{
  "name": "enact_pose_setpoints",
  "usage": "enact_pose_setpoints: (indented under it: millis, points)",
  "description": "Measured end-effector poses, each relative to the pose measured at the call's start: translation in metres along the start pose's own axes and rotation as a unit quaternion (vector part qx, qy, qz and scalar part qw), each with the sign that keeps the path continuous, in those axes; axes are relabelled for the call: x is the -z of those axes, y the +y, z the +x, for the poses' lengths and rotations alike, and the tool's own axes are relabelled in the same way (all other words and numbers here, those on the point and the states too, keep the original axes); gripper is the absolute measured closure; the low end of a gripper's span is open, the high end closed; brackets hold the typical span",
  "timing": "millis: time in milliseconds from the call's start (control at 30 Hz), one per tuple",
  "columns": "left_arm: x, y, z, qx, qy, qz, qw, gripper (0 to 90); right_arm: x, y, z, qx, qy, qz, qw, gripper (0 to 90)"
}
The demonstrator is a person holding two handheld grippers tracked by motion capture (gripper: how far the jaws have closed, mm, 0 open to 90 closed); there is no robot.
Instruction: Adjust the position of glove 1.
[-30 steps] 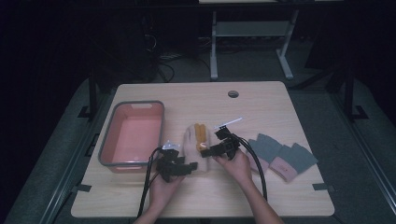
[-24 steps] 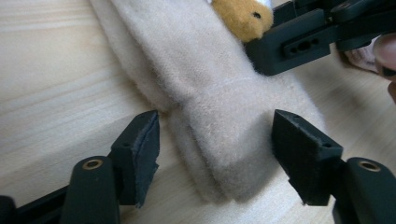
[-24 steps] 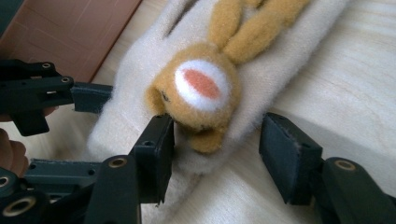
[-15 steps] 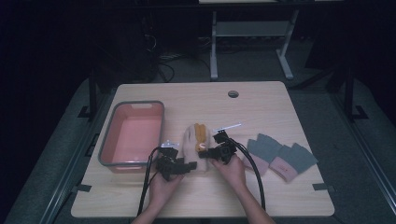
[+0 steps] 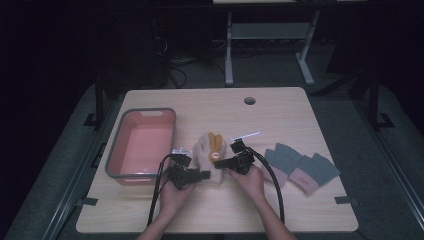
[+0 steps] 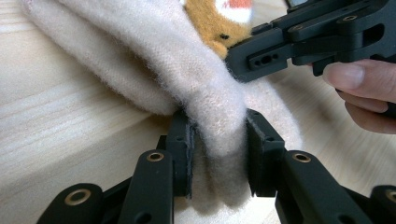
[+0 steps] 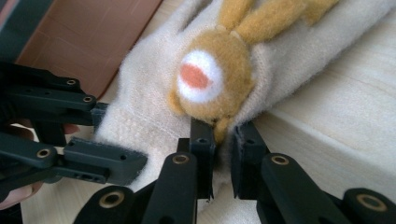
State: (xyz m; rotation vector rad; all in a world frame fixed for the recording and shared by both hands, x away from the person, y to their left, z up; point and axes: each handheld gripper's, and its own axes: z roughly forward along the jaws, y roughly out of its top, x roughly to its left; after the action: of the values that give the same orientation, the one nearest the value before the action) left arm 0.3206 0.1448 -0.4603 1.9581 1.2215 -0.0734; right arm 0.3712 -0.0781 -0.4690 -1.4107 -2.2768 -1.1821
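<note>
We're pinching the fluffy cream knit glove w/ both: left gripper & right gripper, jaws just closed onto fabric.

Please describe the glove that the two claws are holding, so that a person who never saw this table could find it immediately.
Start at the pink rectangular plastic tub at the left of the light wooden table. Directly to its right lies the cream fuzzy knitted glove, pinched by the left claw and the right claw. Unlike the grey-green gloves with pink cuffs further right, it carries an orange plush animal.
</note>
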Motion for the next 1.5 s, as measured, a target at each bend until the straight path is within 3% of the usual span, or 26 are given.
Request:
enact_pose_setpoints:
  millis: [333,833,1000,1133,1167,1267,1367,1500]
  points:
    - [0.001,0.006,-0.001,0.004,-0.019,-0.003,0.9998,68.0,0.014,0.001,-0.001,0.007,0.01,-0.009,0.9999,82.9]
    - [0.004,0.015,-0.008,-0.01,-0.025,-0.008,0.9996,68.3,0.034,0.003,0.005,0.008,0.018,-0.026,0.9995,83.7]
    - [-0.002,0.011,-0.005,-0.01,-0.018,0.01,0.9997,68.4,0.023,0.002,-0.001,-0.008,-0.004,0.001,1.0,76.5]
    - [-0.003,0.01,-0.001,-0.009,-0.011,0.018,0.9997,68.5,0.016,0.001,-0.005,-0.026,-0.01,0.01,0.9996,64.0]
    - [-0.003,0.01,-0.001,-0.01,-0.01,0.02,0.9997,68.5,0.012,0.001,-0.009,-0.044,-0.012,0.019,0.9988,58.0]
    - [-0.004,0.01,-0.001,-0.013,-0.004,0.024,0.9996,68.4,0.01,0.0,-0.014,-0.053,0.0,0.015,0.9985,58.3]
    - [-0.005,0.01,0.001,-0.01,-0.005,0.026,0.9996,68.4,0.008,0.001,-0.01,-0.058,-0.002,0.015,0.9982,61.0]
    - [-0.005,0.01,0.002,-0.007,-0.005,0.028,0.9996,68.2,0.0,0.001,-0.009,-0.069,0.014,0.01,0.9974,71.5]
